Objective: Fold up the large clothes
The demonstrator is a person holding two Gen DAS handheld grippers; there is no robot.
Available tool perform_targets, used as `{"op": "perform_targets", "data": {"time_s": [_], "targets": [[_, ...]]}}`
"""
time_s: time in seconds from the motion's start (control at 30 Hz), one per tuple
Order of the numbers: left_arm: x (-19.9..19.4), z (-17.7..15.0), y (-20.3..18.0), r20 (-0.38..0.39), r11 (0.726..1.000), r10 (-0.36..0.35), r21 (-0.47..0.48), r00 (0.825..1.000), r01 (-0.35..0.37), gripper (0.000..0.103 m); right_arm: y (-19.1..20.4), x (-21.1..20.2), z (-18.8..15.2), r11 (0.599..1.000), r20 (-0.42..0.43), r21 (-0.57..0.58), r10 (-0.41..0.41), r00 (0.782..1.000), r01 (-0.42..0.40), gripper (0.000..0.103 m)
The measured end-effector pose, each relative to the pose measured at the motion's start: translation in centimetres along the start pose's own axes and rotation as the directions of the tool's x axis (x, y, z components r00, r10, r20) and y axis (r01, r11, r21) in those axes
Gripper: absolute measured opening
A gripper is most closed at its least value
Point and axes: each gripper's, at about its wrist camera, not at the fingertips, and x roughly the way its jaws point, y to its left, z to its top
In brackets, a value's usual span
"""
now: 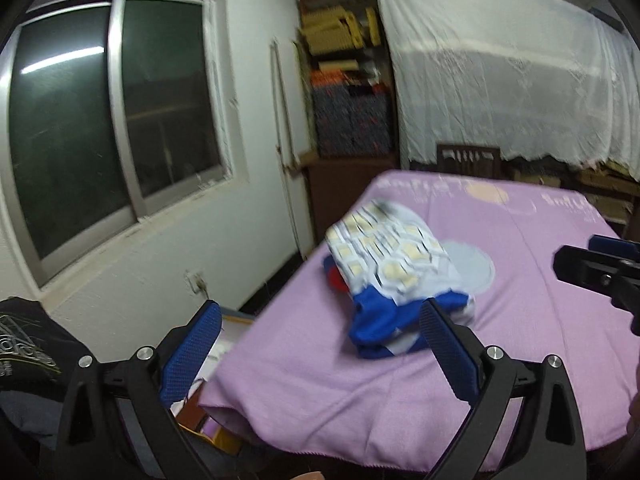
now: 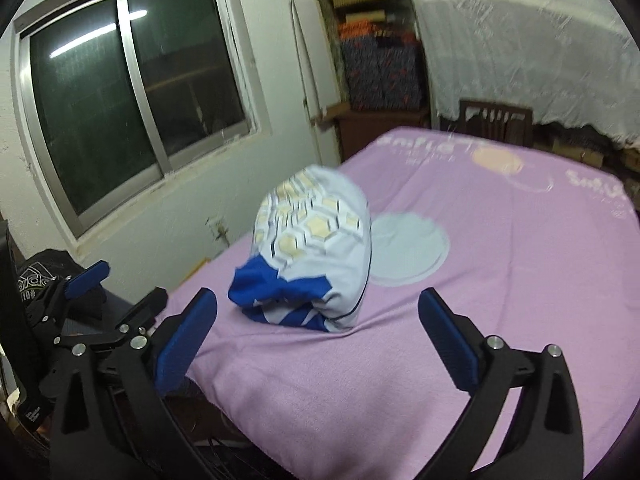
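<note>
A folded garment, white with yellow hexagons and blue trim, lies bundled on the purple table cover; it also shows in the right wrist view. My left gripper is open and empty, held just short of the bundle's near end. My right gripper is open and empty, also just short of the bundle. The right gripper shows at the right edge of the left wrist view; the left gripper shows at lower left of the right wrist view.
A window is on the left wall. A cluttered shelf and a white lace sheet stand behind the table, with a dark chair. Dark clothing lies at lower left. The table's near left corner drops off.
</note>
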Motion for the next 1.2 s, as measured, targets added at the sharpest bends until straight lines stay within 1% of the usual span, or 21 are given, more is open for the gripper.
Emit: {"op": "perform_targets", "data": {"time_s": [0.13, 0.2, 0.27, 0.37, 0.5, 0.57, 0.6, 0.73, 0.9, 1.03, 1.2], "targets": [[0.0, 0.4, -0.1, 0.001, 1.0, 0.01, 0.018, 1.0, -0.01, 0.099, 0.6, -1.8, 0.2, 1.0, 0.051, -0.024, -0.011, 0.999, 0.012, 0.099], [0.4, 0.4, -0.2, -0.013, 1.0, 0.007, 0.022, 1.0, -0.007, 0.099, 0.6, -1.5, 0.0, 1.0, 0.051, -0.022, -0.004, 0.999, 0.005, 0.099], [1.0, 0.4, -0.4, -0.033, 1.0, 0.007, 0.018, 0.999, -0.006, 0.099, 0.5, -0.6, -0.3, 1.0, 0.03, -0.017, -0.007, 1.0, 0.008, 0.099], [2.2, 0.2, -0.4, -0.063, 1.0, 0.011, 0.013, 0.998, -0.01, 0.099, 0.1, 1.4, -0.8, 1.0, -0.027, -0.012, -0.015, 1.0, 0.014, 0.099], [3.9, -0.5, -1.0, -0.118, 1.0, 0.004, 0.02, 0.993, -0.001, 0.099, -0.5, 3.6, -1.2, 1.0, -0.079, 0.003, -0.028, 0.997, 0.028, 0.098], [4.6, -0.8, -1.2, -0.135, 1.0, 0.001, 0.023, 0.991, 0.003, 0.099, -0.9, 4.7, -1.6, 1.0, -0.105, 0.019, -0.02, 0.994, 0.023, 0.099], [4.9, -1.0, -1.3, -0.146, 1.0, -0.005, 0.019, 0.989, 0.007, 0.099, -1.1, 5.3, -1.8, 0.999, -0.124, 0.027, -0.014, 0.992, 0.018, 0.098], [6.0, -1.5, -1.5, -0.185, 0.999, -0.032, -0.005, 0.982, 0.032, 0.099, -1.3, 6.5, -2.5, 0.999, -0.155, 0.033, -0.01, 0.988, 0.015, 0.099], [6.3, -1.6, -1.6, -0.187, 1.0, -0.029, -0.01, 0.982, 0.028, 0.099, -1.3, 6.8, -2.7, 0.999, -0.167, 0.03, -0.005, 0.986, 0.01, 0.099], [6.3, -1.7, -1.5, -0.193, 0.999, -0.044, -0.023, 0.98, 0.04, 0.099, -1.1, 6.6, -2.9, 1.0, -0.164, 0.024, -0.004, 0.986, 0.008, 0.099], [5.8, -1.7, -1.6, -0.165, 0.999, -0.036, -0.019, 0.986, 0.033, 0.099, -0.9, 6.2, -2.8, 1.0, -0.156, 0.017, -0.004, 0.988, 0.007, 0.098]]}}
